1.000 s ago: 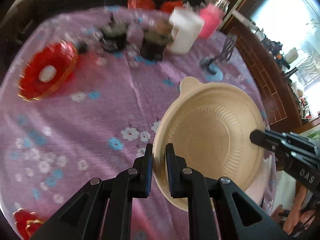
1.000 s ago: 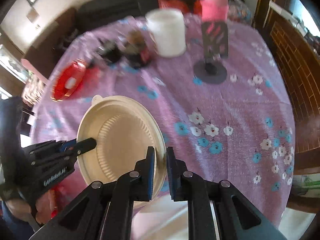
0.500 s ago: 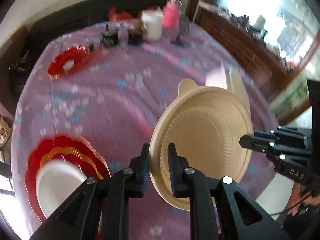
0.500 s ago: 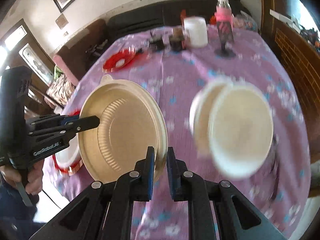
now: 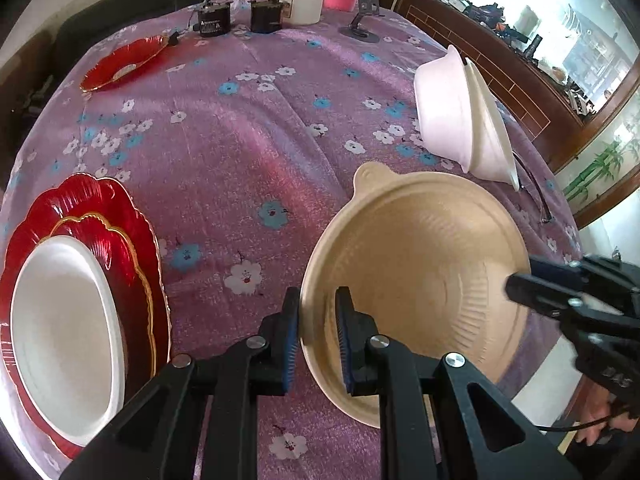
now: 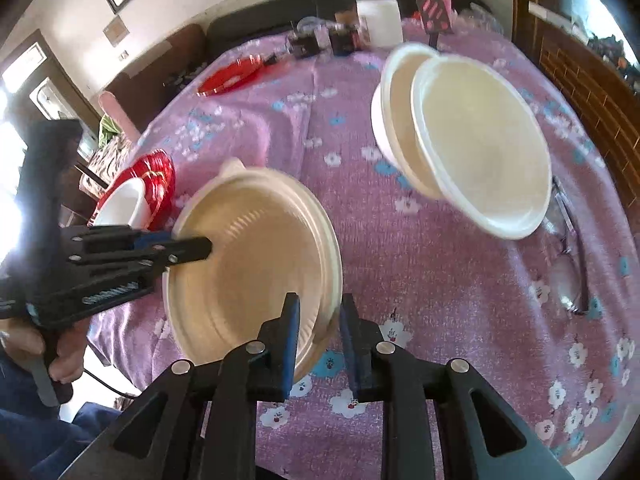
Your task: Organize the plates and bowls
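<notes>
Two grippers share one load: I have the left gripper (image 5: pixel 316 336) and the right gripper (image 6: pixel 318 340) each pinched nearly closed on opposite rims of the tan bowl (image 5: pixel 416 280), which rides tilted above the near edge of the table (image 5: pixel 240 152). Whether it is one bowl or a nested pair I cannot tell; the right wrist view hints at a doubled rim.

The step in hand, as I judge it, is carrying this bowl to a stack. The white bowls (image 6: pixel 472 140), two nested and leaning on their sides near the table's right edge, look the likelier home; the red plates (image 5: pixel 116 240), stacked at the near left corner with a white dish (image 5: pixel 64 328) on top, take the flatware. The next move calls for both hands travelling level and together, then one letting go before the other.

The bowl is matte moulded fibre, ribbed around its inner wall, with a small tab on its far rim. The red plates are glossy, scalloped and gold-edged. A lone red plate (image 5: pixel 122 64) sits at the far left; the tablecloth (image 5: pixel 224 128) is purple and flowered.
</notes>
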The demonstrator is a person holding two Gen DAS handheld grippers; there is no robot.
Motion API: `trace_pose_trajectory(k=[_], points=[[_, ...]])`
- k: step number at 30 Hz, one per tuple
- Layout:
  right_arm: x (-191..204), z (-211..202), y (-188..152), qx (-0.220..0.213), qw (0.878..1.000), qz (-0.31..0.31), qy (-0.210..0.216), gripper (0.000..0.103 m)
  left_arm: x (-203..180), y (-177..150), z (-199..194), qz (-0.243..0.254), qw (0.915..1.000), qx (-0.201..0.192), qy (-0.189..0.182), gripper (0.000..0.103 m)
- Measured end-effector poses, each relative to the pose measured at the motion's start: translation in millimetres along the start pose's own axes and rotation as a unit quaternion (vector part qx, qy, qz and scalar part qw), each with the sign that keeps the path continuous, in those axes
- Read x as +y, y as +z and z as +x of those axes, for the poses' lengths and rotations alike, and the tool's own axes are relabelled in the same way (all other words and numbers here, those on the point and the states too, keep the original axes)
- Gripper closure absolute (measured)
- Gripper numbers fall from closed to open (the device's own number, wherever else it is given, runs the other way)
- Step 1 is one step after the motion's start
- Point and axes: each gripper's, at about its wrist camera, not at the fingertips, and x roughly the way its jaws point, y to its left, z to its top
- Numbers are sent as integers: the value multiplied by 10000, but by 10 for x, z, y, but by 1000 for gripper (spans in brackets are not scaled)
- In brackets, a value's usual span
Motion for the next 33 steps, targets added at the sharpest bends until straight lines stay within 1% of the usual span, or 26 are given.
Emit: trace_pose_trajectory(k=[1,2,3,6,7,8,9,10,11,12,14,15,16,17,18,19,21,22,25,27,30,32,33], points=[[4,-45,-6,-64,10000,-12,-30,72,2,-12,-3,-7,10000,-38,-4,88],[7,-107,-5,-174,9998,-11,-37,63,-2,-23,-14,-12,10000,-83,10,88],[5,-217,-14,-414,9991,9,-1,59,-8,-33,-29,4,9999,-160,23,87],[40,-487,-64,-1010,9948,-21,-125,57,-18,-48,-67,33,9995,-310,54,85],[66,-646,-116,-1459,9890,-48,-219,56,-21,-52,-70,53,9993,-360,84,85],[93,-734,-150,-1734,9844,-58,-286,44,-28,-60,-79,82,9990,-418,127,85],[117,-870,-227,-2190,9751,-84,-327,20,-37,-74,-88,124,9986,-478,181,85],[126,-922,-256,-2377,9710,-93,-254,7,-42,-82,-92,155,9983,-514,212,85],[116,-951,-300,-2452,9694,-100,-98,0,-45,-94,-92,182,9981,-538,232,85],[91,-936,-328,-2443,9696,-30,114,0,-44,-97,-87,193,9980,-549,234,85],[-48,-788,-343,-2121,9745,388,622,0,-37,-107,-77,203,9980,-557,223,85],[-104,-689,-340,-1912,9779,552,646,5,-36,-114,-71,208,9980,-557,213,85],[-133,-616,-337,-1806,9797,624,606,14,-32,-122,-69,203,9980,-564,203,85],[-165,-553,-345,-1734,9811,684,517,38,-27,-132,-67,199,9979,-579,204,85],[-212,-467,-357,-1610,9831,791,376,56,-20,-143,-67,189,9978,-600,213,83],[-248,-420,-367,-1547,9831,873,430,61,-16,-157,-67,181,9977,-622,219,79],[-345,-320,-399,-1389,9808,1167,710,62,-6,-175,-61,185,9973,-662,261,75],[-361,-300,-433,-1342,9807,1231,710,62,3,-183,-62,181,9970,-696,280,75],[-371,-244,-471,-1114,9829,1353,572,60,3,-194,-62,210,9967,-730,277,74],[-372,-216,-487,-1041,9823,1441,589,60,-3,-198,-58,242,9966,-736,267,74],[-320,-138,-473,-978,9847,1379,432,60,-2,-205,-19,244,9969,-701,251,74],[-291,-71,-469,-941,9842,1387,575,61,-13,-215,15,271,9974,-649,162,78],[-276,-38,-471,-891,9843,1403,597,66,-20,-219,21,280,9974,-652,126,85]])
